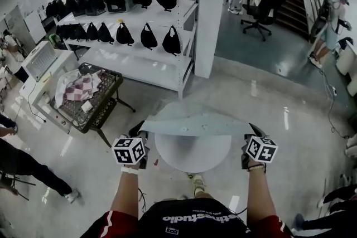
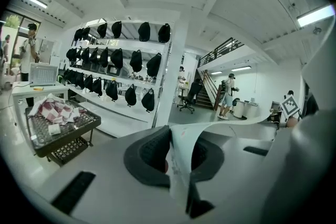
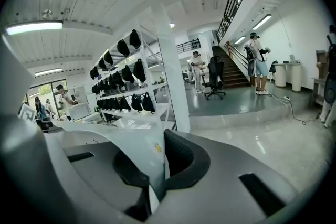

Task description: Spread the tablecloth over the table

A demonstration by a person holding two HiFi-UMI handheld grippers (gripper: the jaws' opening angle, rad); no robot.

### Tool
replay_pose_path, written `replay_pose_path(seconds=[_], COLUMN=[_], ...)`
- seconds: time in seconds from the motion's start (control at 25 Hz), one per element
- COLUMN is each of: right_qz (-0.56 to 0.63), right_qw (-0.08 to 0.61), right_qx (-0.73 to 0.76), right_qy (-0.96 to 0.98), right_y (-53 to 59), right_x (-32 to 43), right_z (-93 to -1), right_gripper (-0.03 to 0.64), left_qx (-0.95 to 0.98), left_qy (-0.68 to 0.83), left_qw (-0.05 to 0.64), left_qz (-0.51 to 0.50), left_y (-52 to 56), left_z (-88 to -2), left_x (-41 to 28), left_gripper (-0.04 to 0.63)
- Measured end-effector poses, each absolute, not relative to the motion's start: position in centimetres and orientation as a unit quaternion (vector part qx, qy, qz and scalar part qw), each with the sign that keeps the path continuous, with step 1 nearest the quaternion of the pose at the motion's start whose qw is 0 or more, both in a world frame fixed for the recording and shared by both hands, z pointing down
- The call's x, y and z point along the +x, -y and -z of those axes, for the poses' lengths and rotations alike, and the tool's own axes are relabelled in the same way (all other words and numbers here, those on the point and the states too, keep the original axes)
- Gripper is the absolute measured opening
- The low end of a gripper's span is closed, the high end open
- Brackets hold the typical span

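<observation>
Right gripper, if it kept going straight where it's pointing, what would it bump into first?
Nothing close. The right gripper, shut on the tablecloth, points slightly down across bare floor toward the white pillar. It would probably meet the floor before the pillar, though depth is hard to judge.

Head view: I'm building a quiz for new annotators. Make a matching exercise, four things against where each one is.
1 tablecloth
2 round table
3 black bags
4 checked cloth

A in the wire cart
B on the white shelves
C gripped by the left gripper and right gripper
D on the floor, below the tablecloth

Pairs: 1-C, 2-D, 3-B, 4-A
</observation>
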State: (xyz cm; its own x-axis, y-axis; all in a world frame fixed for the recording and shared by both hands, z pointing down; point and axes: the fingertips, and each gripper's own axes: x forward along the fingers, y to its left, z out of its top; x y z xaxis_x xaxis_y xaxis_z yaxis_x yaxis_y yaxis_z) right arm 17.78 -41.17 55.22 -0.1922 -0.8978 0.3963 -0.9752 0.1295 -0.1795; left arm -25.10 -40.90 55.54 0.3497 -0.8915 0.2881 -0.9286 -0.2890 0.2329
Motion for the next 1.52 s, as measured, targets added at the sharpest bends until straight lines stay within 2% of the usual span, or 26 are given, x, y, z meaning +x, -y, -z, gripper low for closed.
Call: replay_pose_path(seconds=[0.52, 0.76, 1.12, 1.4, 1.52], right_qz=[-0.228, -0.243, -0.272, -0.294, -0.309], right_qw=[0.134, 0.136, 0.134, 0.126, 0.114], right_qx=[0.624, 0.621, 0.626, 0.612, 0.605], right_qy=[0.736, 0.733, 0.718, 0.724, 0.725], right_y=[36.7, 35.5, 34.1, 33.6, 33.4], right_x=[18.8, 18.6, 18.7, 18.4, 18.2], right_z=[-59.4, -60.2, -61.1, -61.2, -61.4], right_gripper=[0.029, 0.029, 0.029, 0.029, 0.029], left_qx=[0.822, 0.821, 0.811, 0.809, 0.802], left_qy=[0.535, 0.518, 0.51, 0.521, 0.548], left_qw=[0.181, 0.212, 0.234, 0.226, 0.219], left_qz=[-0.075, -0.115, -0.165, -0.149, -0.094], left_y=[36.9, 33.9, 28.6, 24.5, 23.6], left_z=[-58.3, -61.4, -64.5, -62.1, -59.1], left_x=[-24.0, -24.9, -26.2, -27.9, -29.3], left_gripper=[0.056, 0.151, 0.191, 0.185, 0.138])
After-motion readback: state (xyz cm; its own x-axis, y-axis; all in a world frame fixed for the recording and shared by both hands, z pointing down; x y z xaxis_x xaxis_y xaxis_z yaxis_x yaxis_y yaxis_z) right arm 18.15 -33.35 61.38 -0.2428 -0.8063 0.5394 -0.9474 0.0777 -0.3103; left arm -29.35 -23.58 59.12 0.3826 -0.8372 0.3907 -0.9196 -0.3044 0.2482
